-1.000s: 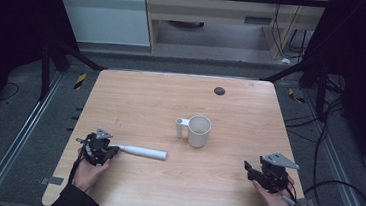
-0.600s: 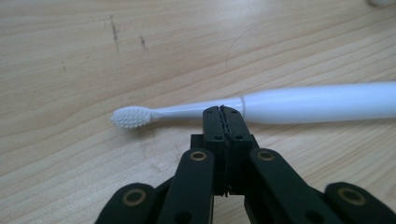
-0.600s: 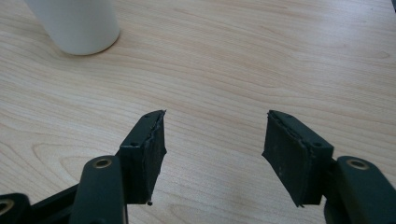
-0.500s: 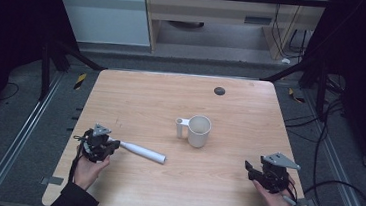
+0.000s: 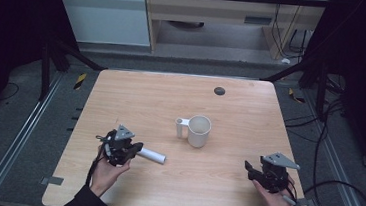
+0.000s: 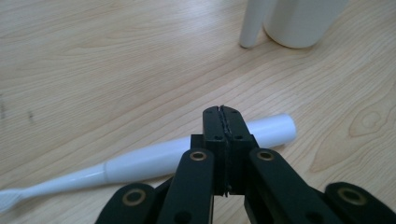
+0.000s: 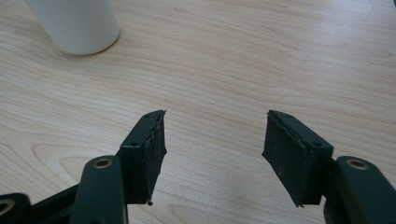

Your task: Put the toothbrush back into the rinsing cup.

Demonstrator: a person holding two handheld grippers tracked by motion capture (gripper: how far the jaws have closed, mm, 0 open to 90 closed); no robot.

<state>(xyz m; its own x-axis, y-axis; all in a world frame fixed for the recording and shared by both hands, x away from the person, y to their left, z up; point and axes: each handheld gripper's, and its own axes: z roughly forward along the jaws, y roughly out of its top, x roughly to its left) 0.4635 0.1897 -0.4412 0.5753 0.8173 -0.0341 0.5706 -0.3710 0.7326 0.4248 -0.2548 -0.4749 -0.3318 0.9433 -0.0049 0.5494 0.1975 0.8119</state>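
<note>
A pale wooden bench (image 5: 240, 113) seen from above, with a person's two hands coming in from the near edge, each holding a black two-jaw tool. A white electric toothbrush with a thick round handle and a thin neck (image 5: 153, 156) lies flat on the bench, left of centre and near the front. The left tongs (image 5: 138, 148) sit over the brush end of it, so just the butt of the handle sticks out to the right.

In the left gripper view, these left tongs (image 6: 222, 112) are clenched tight, pad against pad, with nothing between them. The toothbrush (image 6: 144, 163) runs crosswise behind their tips, bristle head at the far left. Whether the tips touch it cannot be told. Clamped like this they cannot grasp it; they look better placed to nudge or turn it.

A white ceramic mug with a side handle (image 5: 198, 131) stands upright near the middle of the bench, just beyond the toothbrush, probably where the brush is meant to go.

The right tongs (image 5: 248, 168) rest near the front right corner, well apart from both things. In the right gripper view, these tongs (image 7: 212, 135) are released, spread wide and empty over bare wood, seemingly waiting.
</note>
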